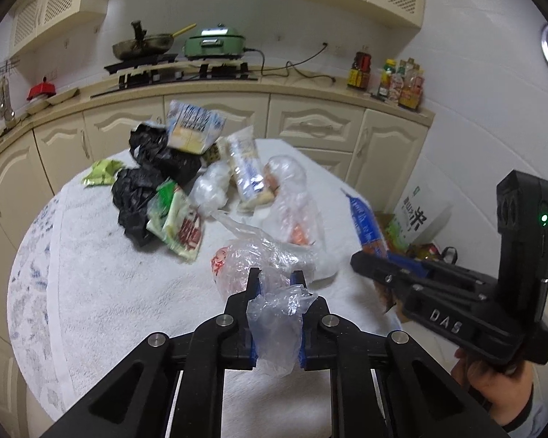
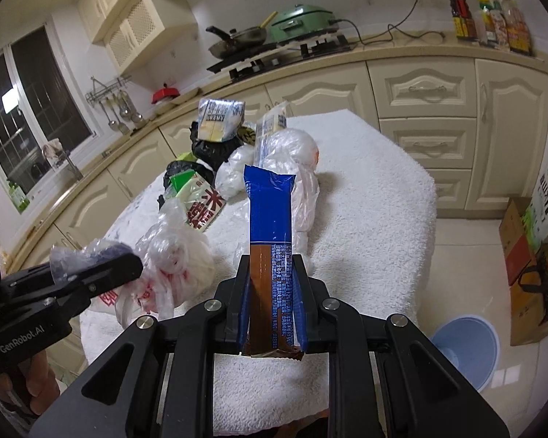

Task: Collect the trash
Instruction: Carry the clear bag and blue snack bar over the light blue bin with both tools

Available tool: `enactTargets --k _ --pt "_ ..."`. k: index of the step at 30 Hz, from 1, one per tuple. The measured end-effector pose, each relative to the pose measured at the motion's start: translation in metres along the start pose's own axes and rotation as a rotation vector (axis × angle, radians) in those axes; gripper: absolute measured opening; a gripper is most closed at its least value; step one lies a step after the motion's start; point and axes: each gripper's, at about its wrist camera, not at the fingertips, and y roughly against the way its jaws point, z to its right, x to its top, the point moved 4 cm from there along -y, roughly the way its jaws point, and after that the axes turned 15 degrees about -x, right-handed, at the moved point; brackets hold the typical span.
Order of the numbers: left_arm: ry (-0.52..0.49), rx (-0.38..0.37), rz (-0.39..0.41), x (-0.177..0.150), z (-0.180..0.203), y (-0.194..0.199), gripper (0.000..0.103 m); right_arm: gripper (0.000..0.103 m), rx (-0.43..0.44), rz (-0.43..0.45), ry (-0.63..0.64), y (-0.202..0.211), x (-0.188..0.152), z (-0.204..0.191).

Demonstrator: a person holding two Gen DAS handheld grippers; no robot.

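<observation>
both tongs point down over the white towel-covered surface. the left tongs pinch a crinkly clear plastic bag. the right tongs pinch a long blue and brown snack wrapper. only the right view shows a light blue bin on the floor.

The right gripper fingers clamp a blue-and-brown wrapper, apparently above the towel-covered table.

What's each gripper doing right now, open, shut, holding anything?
Left gripper: shut on the clear plastic bag.
Right gripper: shut on the blue and brown wrapper, held upright between its jaws.
</observation>
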Motion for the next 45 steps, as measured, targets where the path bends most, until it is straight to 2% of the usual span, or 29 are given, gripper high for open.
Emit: enactTargets --k 8,15,21,25,29,32,35,40,42,45 --pt "-0.091 -0.049 0.059 0.024 0.050 -0.008 0.007 0.019 -0.024 0.058 -0.074 0.026 0.005 0.039" --pt "-0.121 -0.074 0.050 0.030 0.068 -0.035 0.006 0.019 -0.001 0.030 -0.129 0.021 -0.003 0.062" --pt "-0.149 -0.069 0.039 0.039 0.078 -0.053 0.006 0.019 -0.002 0.052 -0.136 0.024 0.001 0.067" --pt "-0.177 -0.098 0.021 0.048 0.096 -0.075 0.006 0.019 -0.064 0.080 -0.165 0.037 0.002 0.093" --pt "-0.212 -0.164 -0.007 0.058 0.124 -0.109 0.006 0.019 -0.141 0.094 -0.208 0.050 0.000 0.132" --pt "-0.234 -0.212 -0.051 0.062 0.144 -0.147 0.006 0.019 -0.213 0.075 -0.240 0.051 -0.007 0.165" --pt "-0.241 -0.235 -0.122 0.062 0.160 -0.206 0.006 0.019 -0.288 0.029 -0.271 0.039 -0.020 0.200" --pt "-0.248 -0.236 -0.275 0.049 0.171 -0.316 0.006 0.019 -0.396 -0.108 -0.343 -0.010 -0.060 0.262" --pt "-0.238 -0.251 -0.355 0.037 0.175 -0.365 0.006 0.019 -0.412 -0.168 -0.378 -0.034 -0.078 0.283" --pt "-0.224 -0.232 -0.464 0.017 0.173 -0.436 0.006 0.019 -0.433 -0.257 -0.425 -0.069 -0.110 0.308"
